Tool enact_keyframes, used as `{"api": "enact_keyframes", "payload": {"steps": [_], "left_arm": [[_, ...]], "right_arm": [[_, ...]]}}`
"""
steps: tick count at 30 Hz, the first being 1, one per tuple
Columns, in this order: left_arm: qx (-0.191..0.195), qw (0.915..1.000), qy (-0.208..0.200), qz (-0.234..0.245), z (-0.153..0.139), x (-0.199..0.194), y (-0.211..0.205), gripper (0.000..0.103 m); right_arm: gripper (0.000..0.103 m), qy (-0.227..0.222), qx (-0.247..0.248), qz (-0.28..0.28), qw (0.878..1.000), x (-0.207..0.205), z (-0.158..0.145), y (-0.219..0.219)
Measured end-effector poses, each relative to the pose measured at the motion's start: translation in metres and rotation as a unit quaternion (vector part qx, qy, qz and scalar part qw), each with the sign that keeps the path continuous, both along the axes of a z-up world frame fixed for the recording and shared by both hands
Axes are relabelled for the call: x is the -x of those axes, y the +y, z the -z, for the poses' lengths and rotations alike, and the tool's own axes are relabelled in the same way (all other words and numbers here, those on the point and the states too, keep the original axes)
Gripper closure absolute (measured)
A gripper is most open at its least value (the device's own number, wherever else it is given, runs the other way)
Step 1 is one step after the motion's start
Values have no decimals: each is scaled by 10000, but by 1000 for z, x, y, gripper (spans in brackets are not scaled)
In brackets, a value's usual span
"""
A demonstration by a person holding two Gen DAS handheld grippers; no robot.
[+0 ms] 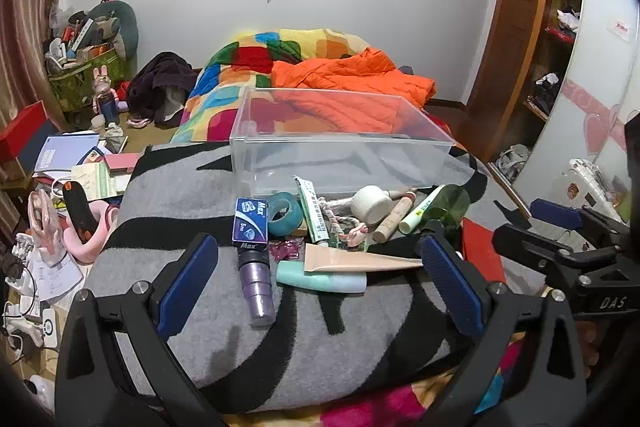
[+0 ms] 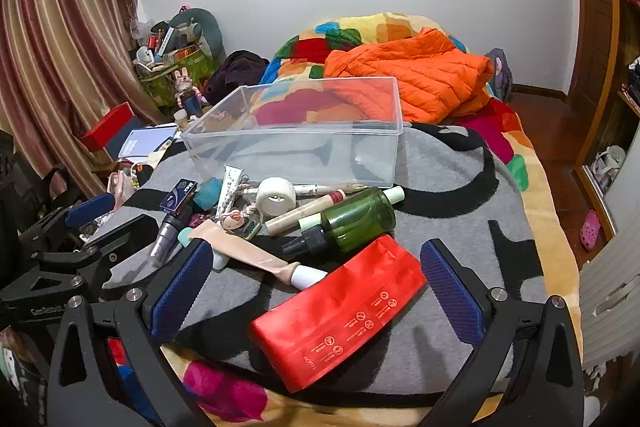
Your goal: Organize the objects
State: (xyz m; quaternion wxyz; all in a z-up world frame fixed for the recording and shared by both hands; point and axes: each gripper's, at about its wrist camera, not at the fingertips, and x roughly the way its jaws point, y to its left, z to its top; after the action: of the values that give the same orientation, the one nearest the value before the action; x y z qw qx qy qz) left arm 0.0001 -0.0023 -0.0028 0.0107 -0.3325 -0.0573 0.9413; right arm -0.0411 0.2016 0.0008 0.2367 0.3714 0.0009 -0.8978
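Note:
A clear plastic box stands empty on the grey-and-black blanket. In front of it lies a heap of small items: a blue Max box, a teal tape roll, a white tape roll, a green spray bottle, a purple bottle, a beige tube and a red pouch. My left gripper hovers open over the purple bottle and tubes. My right gripper hovers open above the red pouch. Neither touches anything.
A colourful quilt and an orange jacket lie behind the box. Papers and clutter crowd the left side by the curtain. A wooden wardrobe stands on the right.

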Motion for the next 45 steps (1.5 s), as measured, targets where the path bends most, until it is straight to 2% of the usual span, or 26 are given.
{"api": "enact_keyframes", "payload": {"steps": [30, 45], "left_arm": [[121, 9999, 87, 59, -5, -3, 7, 0], [45, 9999, 86, 44, -6, -5, 4, 0]], "right_arm": [[0, -24, 31, -17, 10000, -4, -4, -3], [0, -7, 23, -19, 10000, -6, -4, -4]]}}
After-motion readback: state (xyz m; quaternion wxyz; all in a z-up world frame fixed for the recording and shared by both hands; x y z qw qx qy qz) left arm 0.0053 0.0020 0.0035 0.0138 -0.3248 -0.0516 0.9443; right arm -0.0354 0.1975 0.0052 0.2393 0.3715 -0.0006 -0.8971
